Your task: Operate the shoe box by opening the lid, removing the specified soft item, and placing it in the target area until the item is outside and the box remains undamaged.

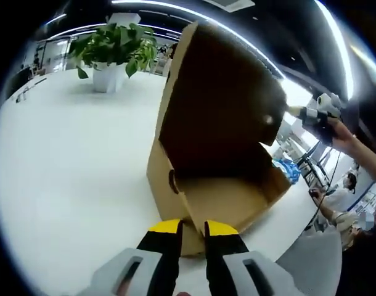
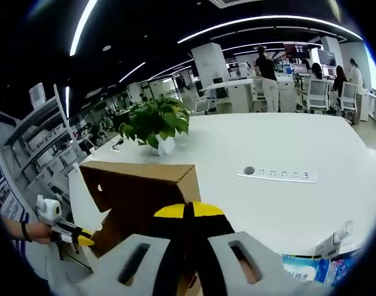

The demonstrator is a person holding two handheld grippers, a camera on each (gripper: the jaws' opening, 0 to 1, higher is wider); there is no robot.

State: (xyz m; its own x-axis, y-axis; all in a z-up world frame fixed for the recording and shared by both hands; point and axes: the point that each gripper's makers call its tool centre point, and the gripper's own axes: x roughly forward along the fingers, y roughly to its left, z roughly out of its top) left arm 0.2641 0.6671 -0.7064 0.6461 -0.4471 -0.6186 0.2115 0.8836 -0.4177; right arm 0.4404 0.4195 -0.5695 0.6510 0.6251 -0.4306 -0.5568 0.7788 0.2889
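Shoe box [image 1: 219, 154] lid raised, left hand-held gripper [image 1: 192, 231] pinching its edge, right hand-held gripper [image 2: 188, 213] pressed together.

A plant [image 2: 152, 123] in a white pot stands on the white table [image 2: 286, 203]. Well right of the plant, a power strip [image 2: 277, 174] lies flat. Beyond the plant, people [image 2: 266, 77] stand at desks, perhaps working.

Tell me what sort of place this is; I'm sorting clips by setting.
Most likely an open-plan office. Long ceiling light strips, rows of desks with chairs where people stand, and a big white table with a potted plant and built-in power strip.
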